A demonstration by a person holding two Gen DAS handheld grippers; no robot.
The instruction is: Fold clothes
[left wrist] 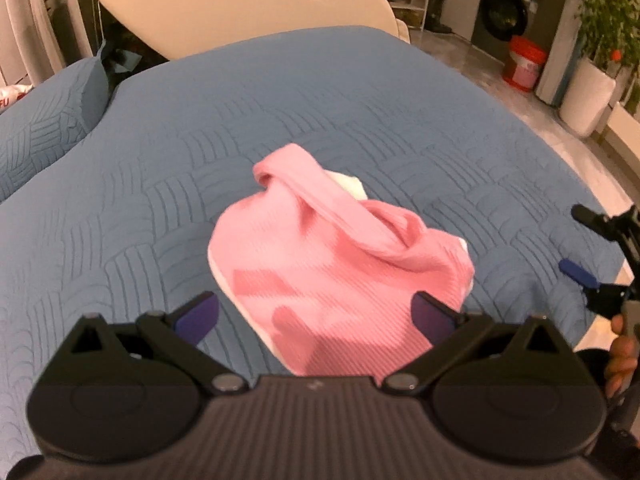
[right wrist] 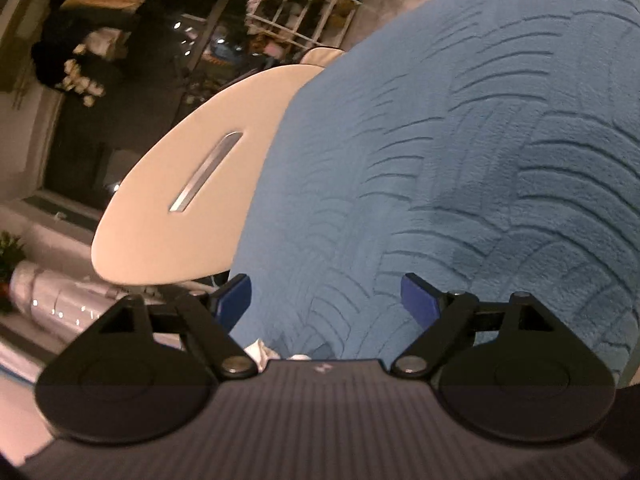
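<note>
Rumpled pink ribbed knit garment (left wrist: 336, 268) lies unfolded just ahead of the gaping left gripper (left wrist: 316, 316), right gripper (right wrist: 326, 300) likewise spread, empty

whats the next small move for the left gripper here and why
Probably ease the left gripper down and shut it on the near edge of the pink garment. Its jaws are open with nothing in them, and the garment lies bunched on the blue bedspread, a twisted roll across its top.

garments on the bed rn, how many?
1 for sure: a crumpled pink garment mid-quilt, just ahead of the open left hand-held gripper. White fabric peeks out behind it; this may be its lining or a second piece.
</note>
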